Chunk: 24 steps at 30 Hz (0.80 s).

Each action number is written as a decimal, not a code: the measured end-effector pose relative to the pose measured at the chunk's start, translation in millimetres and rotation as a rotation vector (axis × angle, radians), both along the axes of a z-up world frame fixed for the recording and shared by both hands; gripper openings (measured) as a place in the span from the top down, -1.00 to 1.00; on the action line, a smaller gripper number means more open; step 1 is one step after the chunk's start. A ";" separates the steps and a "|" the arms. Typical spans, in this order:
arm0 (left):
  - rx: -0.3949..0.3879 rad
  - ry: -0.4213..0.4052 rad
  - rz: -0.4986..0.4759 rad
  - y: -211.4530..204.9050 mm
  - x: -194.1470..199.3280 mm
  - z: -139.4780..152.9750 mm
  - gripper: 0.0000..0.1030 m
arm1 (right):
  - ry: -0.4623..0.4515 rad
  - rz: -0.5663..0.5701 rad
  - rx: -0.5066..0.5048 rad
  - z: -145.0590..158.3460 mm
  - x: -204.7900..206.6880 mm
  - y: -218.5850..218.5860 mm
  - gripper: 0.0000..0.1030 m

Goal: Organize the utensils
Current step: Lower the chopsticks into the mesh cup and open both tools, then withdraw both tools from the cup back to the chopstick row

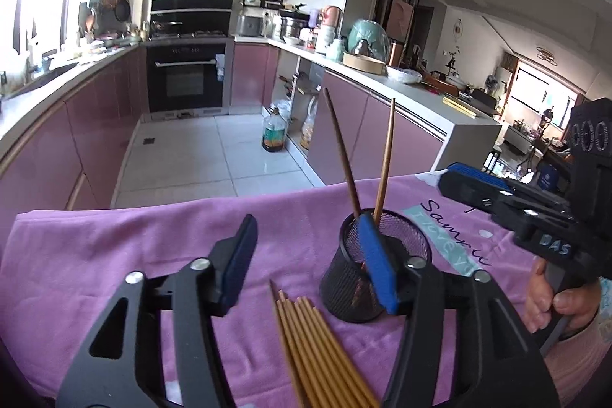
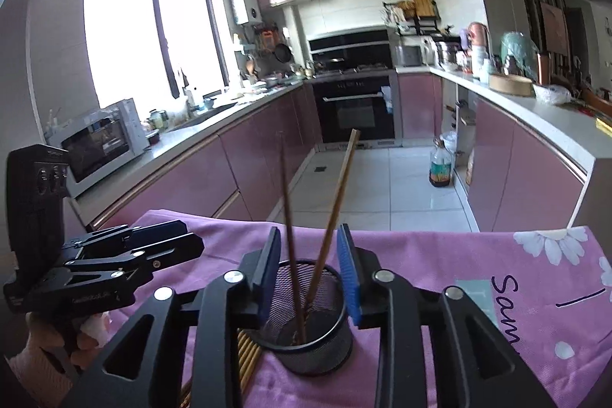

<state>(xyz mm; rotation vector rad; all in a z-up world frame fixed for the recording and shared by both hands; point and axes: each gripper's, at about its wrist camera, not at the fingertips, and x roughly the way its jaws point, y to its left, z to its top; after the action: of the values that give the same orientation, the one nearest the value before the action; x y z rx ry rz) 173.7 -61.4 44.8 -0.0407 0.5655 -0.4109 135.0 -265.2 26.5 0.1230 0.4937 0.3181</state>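
A black mesh cup (image 1: pixel 355 289) (image 2: pixel 317 350) stands on the purple cloth (image 1: pixel 134 239). Two chopsticks lean upright in it, a dark one (image 1: pixel 342 151) (image 2: pixel 286 201) and a lighter one (image 1: pixel 386 155) (image 2: pixel 338 194). A bundle of several light chopsticks (image 1: pixel 317 343) (image 2: pixel 248 354) lies flat on the cloth just left of the cup. My left gripper (image 1: pixel 306 236) (image 2: pixel 191 236) is open above the bundle, its right finger in front of the cup. My right gripper (image 2: pixel 309 243) (image 1: pixel 445 180) is open over the cup, the two upright chopsticks between its pads without touching them.
The cloth covers a table whose far edge (image 2: pixel 382 230) drops to a tiled kitchen floor. Purple cabinets line both sides, with an oven (image 1: pixel 185 79) at the back and an oil bottle (image 1: pixel 273 132) on the floor. A person's hand (image 1: pixel 547 297) holds the right gripper's handle.
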 end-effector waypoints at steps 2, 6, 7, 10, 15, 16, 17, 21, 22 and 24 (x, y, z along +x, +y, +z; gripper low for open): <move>0.026 -0.032 0.040 9.0 -14.7 -2.5 -0.34 | -0.033 0.034 -0.023 4.6 -16.8 6.5 0.30; 0.075 -0.023 0.079 22.9 -38.6 -21.6 -0.35 | -0.053 0.107 -0.050 4.0 -40.7 19.3 0.27; 0.086 -0.017 0.083 25.7 -43.0 -26.9 -0.35 | -0.039 0.131 -0.050 -0.2 -46.1 22.9 0.27; 0.128 0.042 0.075 33.8 -55.9 -53.7 -0.33 | 0.017 0.171 -0.067 -17.9 -53.1 33.9 0.27; 0.143 0.128 0.058 36.4 -62.1 -84.9 -0.23 | 0.172 0.202 -0.068 -61.5 -50.0 47.6 0.28; 0.150 0.140 0.054 36.3 -63.2 -90.0 -0.23 | 0.202 0.203 -0.064 -69.6 -48.8 49.8 0.29; 0.153 0.150 0.048 36.0 -64.3 -94.7 -0.22 | 0.221 0.202 -0.064 -76.0 -48.0 50.6 0.29; 0.173 0.186 0.033 31.1 -67.4 -112.8 -0.18 | 0.285 0.197 -0.053 -94.0 -46.4 56.8 0.33; 0.172 0.197 0.032 29.2 -67.2 -114.9 -0.14 | 0.297 0.194 -0.054 -96.6 -46.0 58.5 0.35; 0.171 0.212 0.027 24.7 -66.1 -118.5 -0.14 | 0.317 0.192 -0.052 -101.1 -45.1 59.2 0.39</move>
<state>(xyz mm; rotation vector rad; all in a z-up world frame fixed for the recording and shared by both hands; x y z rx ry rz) 107.6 -36.7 -73.7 0.0731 0.8067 -0.3323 89.9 -206.1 -74.6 0.0757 0.8299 0.4772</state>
